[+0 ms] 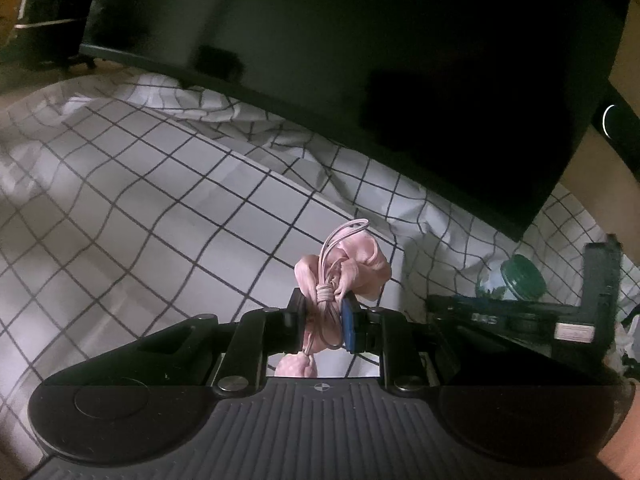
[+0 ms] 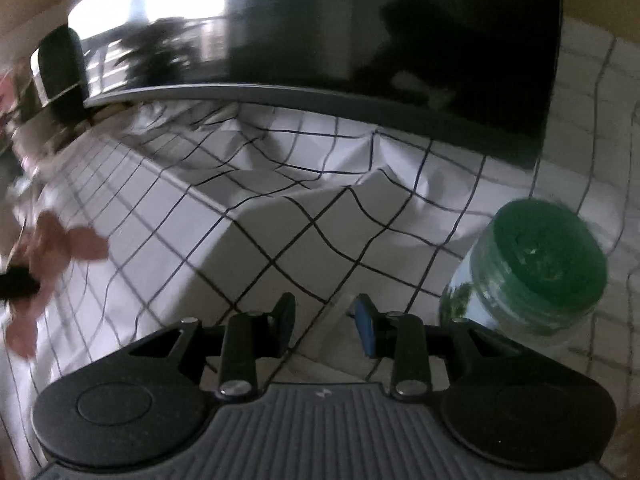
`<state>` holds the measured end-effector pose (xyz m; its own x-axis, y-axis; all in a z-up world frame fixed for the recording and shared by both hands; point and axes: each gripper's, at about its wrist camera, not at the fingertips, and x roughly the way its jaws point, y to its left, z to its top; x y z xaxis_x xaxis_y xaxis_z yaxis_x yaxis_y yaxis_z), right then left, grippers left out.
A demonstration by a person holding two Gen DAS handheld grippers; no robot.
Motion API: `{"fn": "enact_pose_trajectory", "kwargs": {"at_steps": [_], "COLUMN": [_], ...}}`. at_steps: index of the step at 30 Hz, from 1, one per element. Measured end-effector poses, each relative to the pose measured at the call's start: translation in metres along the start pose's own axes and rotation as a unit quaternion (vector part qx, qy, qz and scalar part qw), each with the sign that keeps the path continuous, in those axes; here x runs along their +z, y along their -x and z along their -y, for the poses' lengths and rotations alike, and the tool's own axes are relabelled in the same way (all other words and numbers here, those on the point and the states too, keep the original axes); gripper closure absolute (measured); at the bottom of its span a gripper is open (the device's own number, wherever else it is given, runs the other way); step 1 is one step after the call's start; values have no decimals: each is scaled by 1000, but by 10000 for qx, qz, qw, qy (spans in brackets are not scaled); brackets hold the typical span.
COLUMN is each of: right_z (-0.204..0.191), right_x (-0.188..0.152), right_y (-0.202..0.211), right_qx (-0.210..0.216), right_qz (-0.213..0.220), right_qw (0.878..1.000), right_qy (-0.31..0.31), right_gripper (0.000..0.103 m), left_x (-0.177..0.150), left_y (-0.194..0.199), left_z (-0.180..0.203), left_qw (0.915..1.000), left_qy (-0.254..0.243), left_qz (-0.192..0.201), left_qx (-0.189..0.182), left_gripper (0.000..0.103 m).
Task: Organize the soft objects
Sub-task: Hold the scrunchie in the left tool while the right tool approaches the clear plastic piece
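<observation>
Pink satin drawstring pouch (image 1: 344,276) with a knotted pink cord is sitting pinched in the left gripper (image 1: 325,322), jaws pressing together on the gathered neck right at the knot. Ruffled top and cord loop are sticking out past the fingertips; the rest of the pouch is hanging down behind the jaws, held above the white cloth with a dark grid pattern (image 1: 140,200) rather than lying on it.

In the right wrist view the same pouch (image 2: 52,248) is showing blurred at far left, well apart from the right gripper (image 2: 326,322). That gripper's jaws are standing spread with nothing between them, hovering over the grid cloth (image 2: 280,232).

Clear glass jar with a green screw lid (image 2: 532,268) is lying tilted just beside the right gripper's blue-padded finger (image 2: 366,328), on the cloth. Contact between jar and finger: can't tell.

Large dark flat screen (image 2: 380,40) is standing behind the cloth in both views; cloth is bunching up against its lower edge.
</observation>
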<state>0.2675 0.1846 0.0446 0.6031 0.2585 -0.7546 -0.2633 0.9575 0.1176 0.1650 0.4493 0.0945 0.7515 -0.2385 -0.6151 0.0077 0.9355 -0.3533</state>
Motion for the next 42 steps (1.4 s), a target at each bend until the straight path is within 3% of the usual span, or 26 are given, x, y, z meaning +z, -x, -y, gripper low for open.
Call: {"fn": "enact_pose_trajectory", "kwargs": {"at_steps": [4, 10, 16, 21, 22, 25, 26, 32, 35, 38, 39, 41, 42], "right_z": [-2, 0, -3, 0, 0, 4, 7, 17, 5, -15, -19, -19, -16], "right_x": [-3, -5, 1, -11, -17, -35, -40, -50, -47, -36, -31, -23, -18], "right_y": [-12, -1, 35, 48, 51, 55, 54, 38, 35, 35, 31, 20, 13], "right_qx": [-142, 24, 28, 78, 22, -127, -160, -135, -240, -182, -160, -98, -79], "right_qz": [-52, -18, 426, 315, 303, 243, 220, 79, 299, 644, 648, 520, 410], "right_qw": [9999, 9998, 9975, 9970, 9968, 9974, 9982, 9994, 9992, 9965, 9957, 9963, 9974], "right_qy": [12, 180, 563, 701, 746, 669, 539, -322, -120, 493, 643, 676, 585], "right_gripper": [71, 101, 101, 97, 91, 52, 47, 47, 47, 48, 50, 65, 65], "left_x": [2, 4, 8, 6, 5, 2, 1, -2, -3, -4, -4, -5, -5], "left_y": [-2, -6, -8, -9, -9, -10, -11, -13, -12, -12, -11, -10, -9], "left_z": [3, 9, 20, 27, 27, 25, 24, 18, 14, 11, 9, 7, 6], "left_qw": [10000, 10000, 9998, 9995, 9995, 9995, 9996, 9997, 9998, 9998, 9998, 9998, 9999], "left_qy": [-51, -63, -110, -179, -185, -149, -134, -75, -70, -32, -8, 14, 14], "left_qz": [23, -17, 46, 1, -11, -51, -71, -127, -140, -160, -161, -155, -151], "left_qx": [-23, -66, -178, -260, -268, -260, -247, -183, -158, -107, -95, -78, -68], "left_gripper": [82, 82, 82, 82, 82, 82, 82, 82, 82, 82, 82, 82, 82]}}
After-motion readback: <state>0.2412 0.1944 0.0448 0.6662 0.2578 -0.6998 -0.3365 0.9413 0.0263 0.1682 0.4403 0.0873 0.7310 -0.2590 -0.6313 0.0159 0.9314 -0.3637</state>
